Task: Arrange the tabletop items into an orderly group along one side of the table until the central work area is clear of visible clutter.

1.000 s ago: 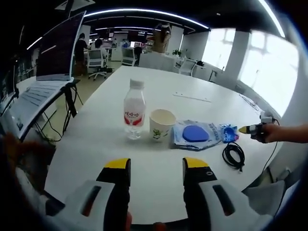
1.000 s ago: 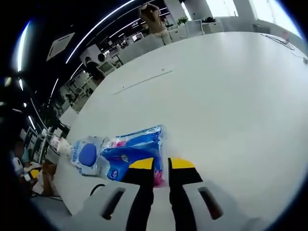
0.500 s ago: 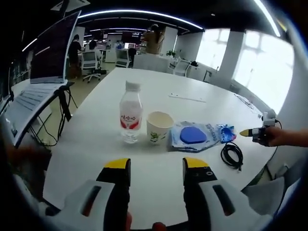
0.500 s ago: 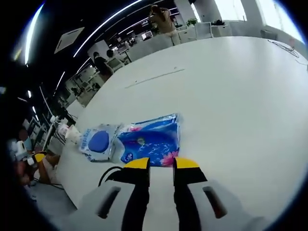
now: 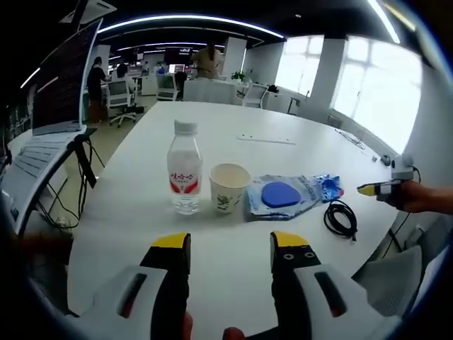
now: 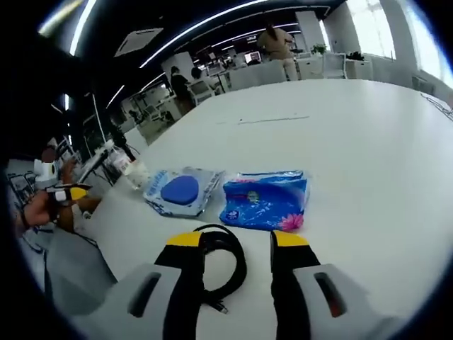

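White tabletop with a row of items near one edge. The left gripper view shows one water bottle, upright, one paper cup just beside it, one clear pouch holding a blue disc, and one coiled black cable lying apart from the pouch toward the edge. The right gripper view shows what the other barely reveals: one blue tissue pack lying flat just beside the pouch, with the cable directly ahead of the tongs; the bottle appears small beyond the pouch. Left tongs are spread, holding nothing, held level above the near tabletop edge and aimed at the cup. Right tongs are likewise spread and empty, poised above the cable, one jaw overlapping its loop in the picture. In the left gripper view a hand holds the right tongs out past the tabletop edge.
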